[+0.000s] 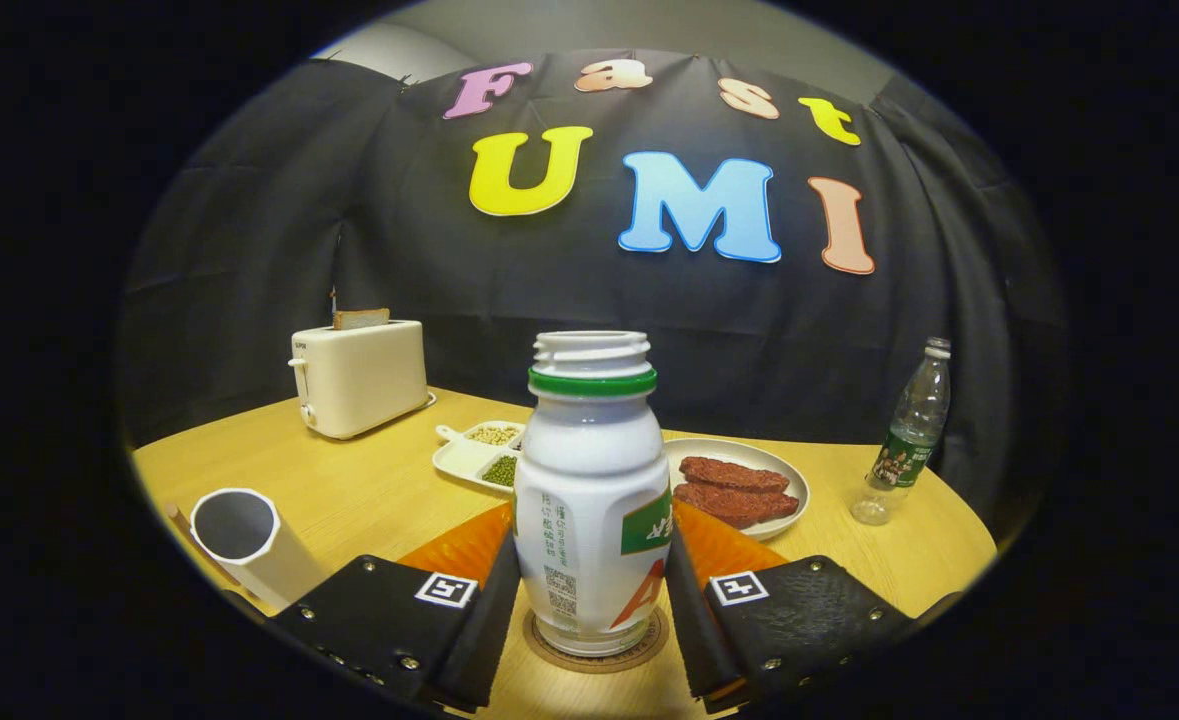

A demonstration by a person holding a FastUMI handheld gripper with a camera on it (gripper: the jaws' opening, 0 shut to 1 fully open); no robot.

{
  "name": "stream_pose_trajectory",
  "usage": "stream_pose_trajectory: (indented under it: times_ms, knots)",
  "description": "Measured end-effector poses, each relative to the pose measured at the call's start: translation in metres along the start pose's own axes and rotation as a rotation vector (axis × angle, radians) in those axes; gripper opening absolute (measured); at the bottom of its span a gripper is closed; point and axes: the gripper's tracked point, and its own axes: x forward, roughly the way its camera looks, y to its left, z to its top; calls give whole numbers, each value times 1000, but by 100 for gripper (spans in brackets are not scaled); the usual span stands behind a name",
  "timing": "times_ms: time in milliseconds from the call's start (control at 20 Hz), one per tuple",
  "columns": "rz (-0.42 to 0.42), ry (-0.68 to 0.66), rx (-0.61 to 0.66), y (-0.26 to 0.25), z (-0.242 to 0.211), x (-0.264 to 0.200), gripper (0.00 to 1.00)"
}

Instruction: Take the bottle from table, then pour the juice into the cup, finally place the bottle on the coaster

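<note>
Bottle (591,500), white with a green neck ring and its cap off, stands upright on a round brown coaster (596,643) on a pale wooden table (369,490). It sits between the two fingers of the gripper (592,610). Both fingers lie close along the bottle's sides and look to be touching it, though whether they press on it or have just let go cannot be told from this angle. A white cup (246,540) lies tipped toward the camera beside the left finger, its inside dark. Beyond the bottle, a divided white tray (477,455) holds beans and other small bits, and a pale plate (739,485) holds reddish-brown slabs of meat. A cream toaster (359,375) with a slice of bread in its slot stands farther back on the left. A clear water bottle (907,435) stands well apart on the right.
</note>
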Motion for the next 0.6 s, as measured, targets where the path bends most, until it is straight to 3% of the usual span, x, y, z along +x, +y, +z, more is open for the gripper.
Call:
stream_pose_trajectory:
  times_ms: [600]
  knots:
    - [3, -38, 24, -6, -2, -5, 74]
